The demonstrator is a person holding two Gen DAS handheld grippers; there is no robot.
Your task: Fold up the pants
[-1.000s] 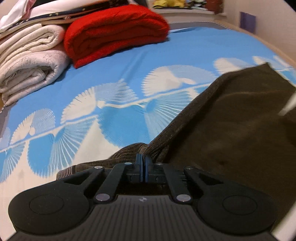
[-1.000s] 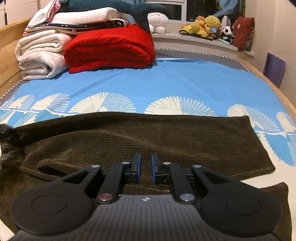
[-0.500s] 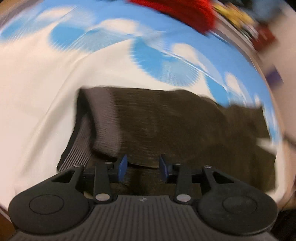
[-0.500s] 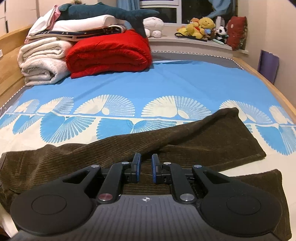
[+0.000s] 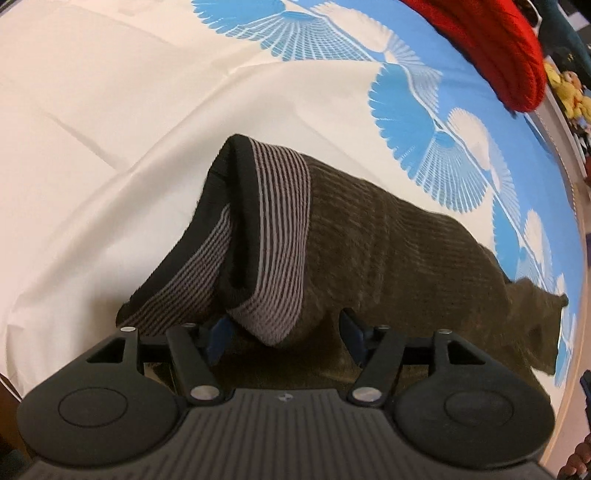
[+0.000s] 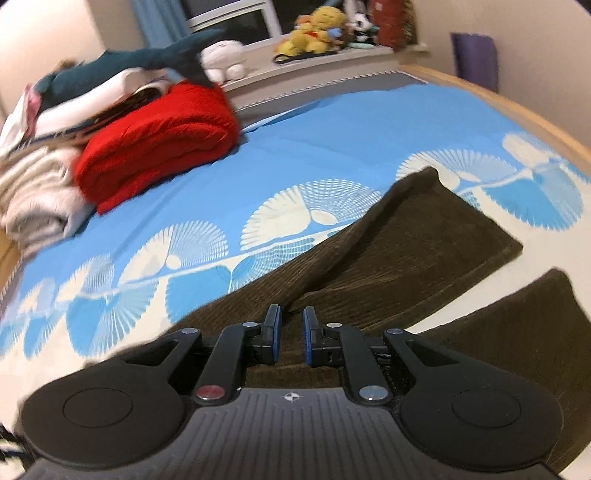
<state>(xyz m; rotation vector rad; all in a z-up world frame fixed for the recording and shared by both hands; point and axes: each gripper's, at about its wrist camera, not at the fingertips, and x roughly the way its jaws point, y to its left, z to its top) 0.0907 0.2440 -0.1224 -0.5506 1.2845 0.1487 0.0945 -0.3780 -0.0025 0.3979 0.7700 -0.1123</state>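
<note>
Dark brown corduroy pants (image 5: 388,251) lie on the bed, with a grey-striped elastic waistband (image 5: 266,236) standing open at the near end. My left gripper (image 5: 284,338) is open wide, its fingers on either side of the waistband's lower edge, holding nothing. In the right wrist view the pants (image 6: 399,251) run from under my right gripper (image 6: 290,336) out to two leg ends at the right. The right gripper's jaws are narrowly apart over the cloth, and I cannot tell if cloth is pinched between them.
The bedsheet (image 6: 332,140) is blue with white fan patterns and cream near me. A folded red blanket (image 6: 159,144), pale folded blankets (image 6: 33,199) and a plush shark (image 6: 122,62) lie at the far left. Stuffed toys (image 6: 317,29) sit on a ledge behind.
My left gripper let go of the pants, opened wide and swung round toward the waistband. The right gripper tilted and the pants shifted, the far leg now bunched into a ridge.
</note>
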